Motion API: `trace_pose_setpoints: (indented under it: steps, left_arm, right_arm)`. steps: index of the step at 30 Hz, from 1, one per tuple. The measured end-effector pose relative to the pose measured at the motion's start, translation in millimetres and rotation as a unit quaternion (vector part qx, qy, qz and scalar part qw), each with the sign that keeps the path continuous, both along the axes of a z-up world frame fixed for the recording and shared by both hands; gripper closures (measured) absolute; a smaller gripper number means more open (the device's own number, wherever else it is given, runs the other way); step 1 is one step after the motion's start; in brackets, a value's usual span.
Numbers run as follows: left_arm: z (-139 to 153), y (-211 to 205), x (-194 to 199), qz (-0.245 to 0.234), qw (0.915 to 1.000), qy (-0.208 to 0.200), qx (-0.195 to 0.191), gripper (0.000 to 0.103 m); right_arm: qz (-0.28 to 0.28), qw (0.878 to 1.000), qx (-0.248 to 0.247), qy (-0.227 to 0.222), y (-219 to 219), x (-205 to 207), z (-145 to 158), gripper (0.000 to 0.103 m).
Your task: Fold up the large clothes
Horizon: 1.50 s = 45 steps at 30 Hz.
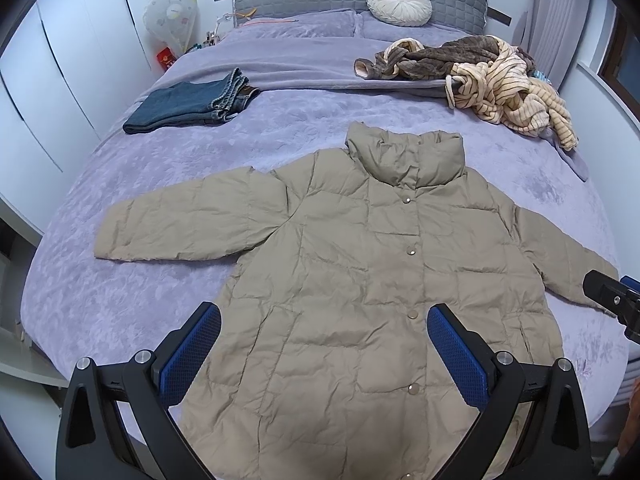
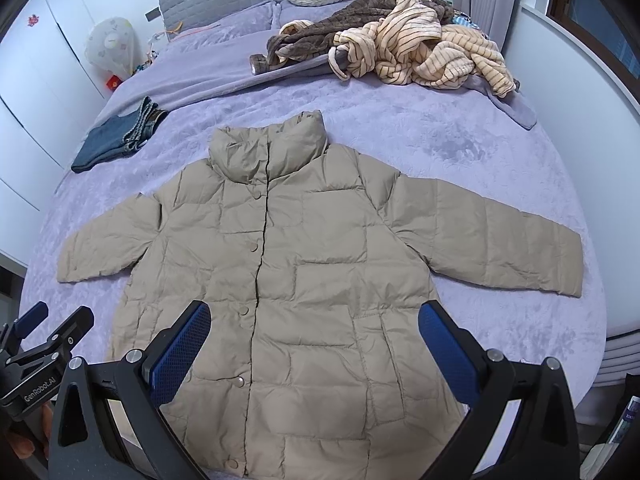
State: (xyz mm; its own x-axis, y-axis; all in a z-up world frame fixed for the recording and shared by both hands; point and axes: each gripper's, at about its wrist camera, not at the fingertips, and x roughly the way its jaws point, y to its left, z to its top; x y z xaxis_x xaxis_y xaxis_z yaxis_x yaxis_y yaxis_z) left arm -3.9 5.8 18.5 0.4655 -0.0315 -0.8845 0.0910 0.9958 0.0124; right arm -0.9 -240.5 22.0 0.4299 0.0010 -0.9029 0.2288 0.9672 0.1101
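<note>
A beige quilted puffer jacket (image 1: 360, 264) lies flat and front up on the purple bed, buttoned, collar away from me, both sleeves spread out to the sides. It also shows in the right wrist view (image 2: 304, 264). My left gripper (image 1: 324, 316) is open and empty, held above the jacket's lower front. My right gripper (image 2: 314, 314) is open and empty, also above the lower front, to the right of the left one. The right gripper's tip shows at the edge of the left wrist view (image 1: 612, 296), and the left gripper shows at the lower left of the right wrist view (image 2: 40, 332).
Folded blue jeans (image 1: 192, 102) lie at the left of the bed (image 1: 120, 288). A heap of brown and striped cream clothes (image 1: 488, 76) lies at the back right. A round cream cushion (image 1: 400, 3) leans on the grey headboard. White wardrobes stand to the left.
</note>
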Motion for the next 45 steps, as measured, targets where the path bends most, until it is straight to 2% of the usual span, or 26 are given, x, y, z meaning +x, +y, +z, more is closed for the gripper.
trace_pose_setpoints:
  steps: [45]
  left_arm:
    - [-2.0, 5.1, -4.6, 0.005, 1.0000, -0.003, 0.004, 0.000]
  right_arm:
    - [0.003, 1.000, -0.001, -0.004, 1.9, -1.2, 3.5, 0.000]
